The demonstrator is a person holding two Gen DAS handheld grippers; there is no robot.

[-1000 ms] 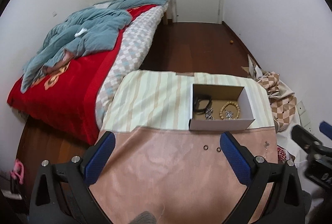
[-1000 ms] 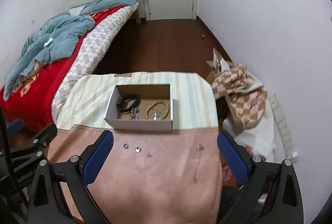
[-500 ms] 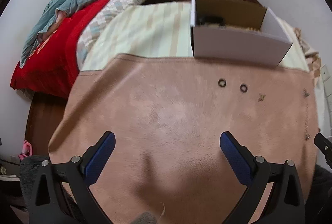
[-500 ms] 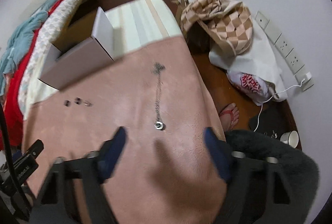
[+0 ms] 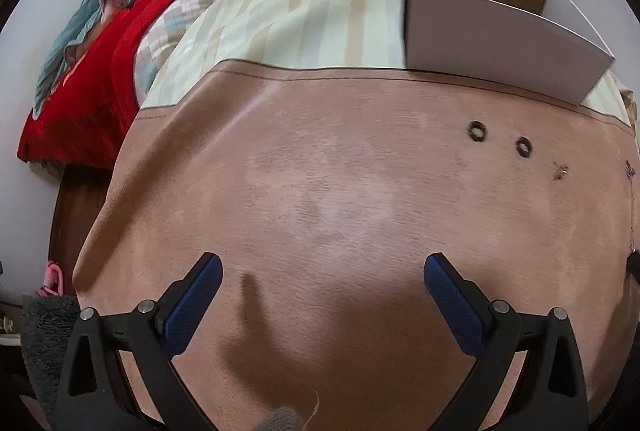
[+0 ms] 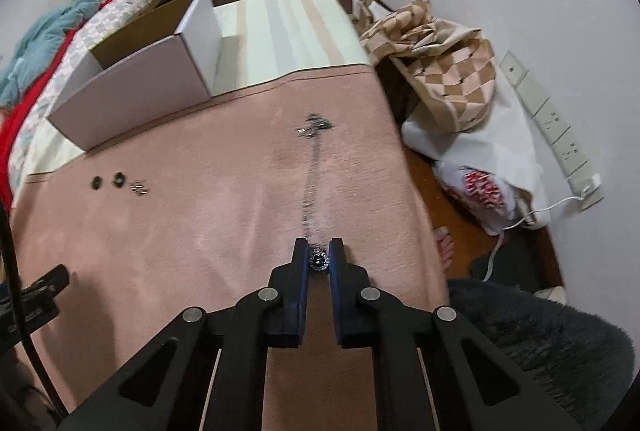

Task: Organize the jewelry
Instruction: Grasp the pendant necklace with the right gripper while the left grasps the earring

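Pink suede-like cloth (image 6: 200, 231) covers the near part of the counter, and the loose jewelry lies on it. The right gripper (image 6: 319, 251) points steeply down at the near right, its fingers (image 6: 300, 263) closing on the round pendant end of a necklace (image 6: 314, 171), which sits between the pads; the chain runs away from it to a clustered end farther off. Taking the heavy end looks sensible, since the chain should trail after it when lifted. The left gripper (image 5: 320, 271) hovers over bare cloth with its fingers spread wide and nothing between them, apparently kept clear in reserve. Two dark rings (image 6: 107, 181) and a small metal piece (image 6: 138, 188) lie just beside each other at the left. A white cardboard box (image 6: 132, 99), open at the top, stands on the striped cloth (image 6: 288, 27) beyond, the probable destination. Its contents are hidden behind its near wall.
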